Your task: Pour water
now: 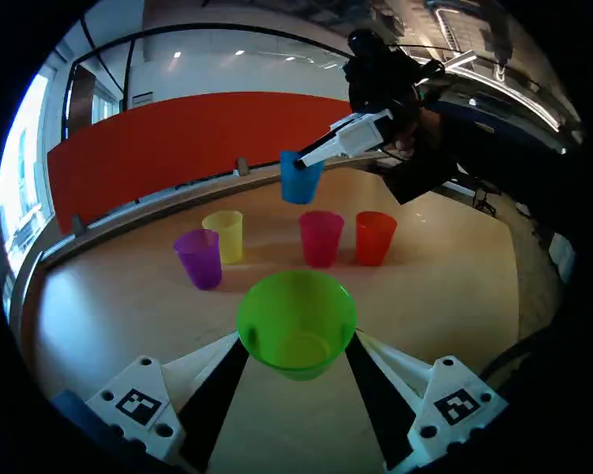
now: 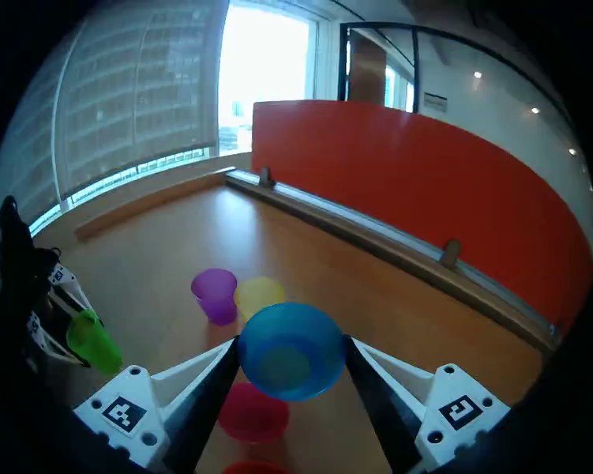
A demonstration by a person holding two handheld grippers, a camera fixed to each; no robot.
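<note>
My left gripper (image 1: 298,341) is shut on a green cup (image 1: 297,320), held upright just above the wooden table (image 1: 454,284). In the same view the right gripper (image 1: 300,164) holds a blue cup (image 1: 300,178) in the air beyond the row of cups. In the right gripper view, that gripper (image 2: 290,347) is shut on the blue cup (image 2: 290,349), hovering over the pink cup (image 2: 253,412). The green cup (image 2: 93,341) and left gripper (image 2: 75,324) show at the far left. Purple (image 1: 199,257), yellow (image 1: 225,235), pink (image 1: 320,237) and red (image 1: 374,237) cups stand on the table.
An orange partition wall (image 1: 193,142) with a low ledge (image 1: 162,199) runs along the table's far edge. A person's dark sleeve (image 1: 486,150) reaches in from the right behind the right gripper. Windows (image 2: 138,118) line the far side in the right gripper view.
</note>
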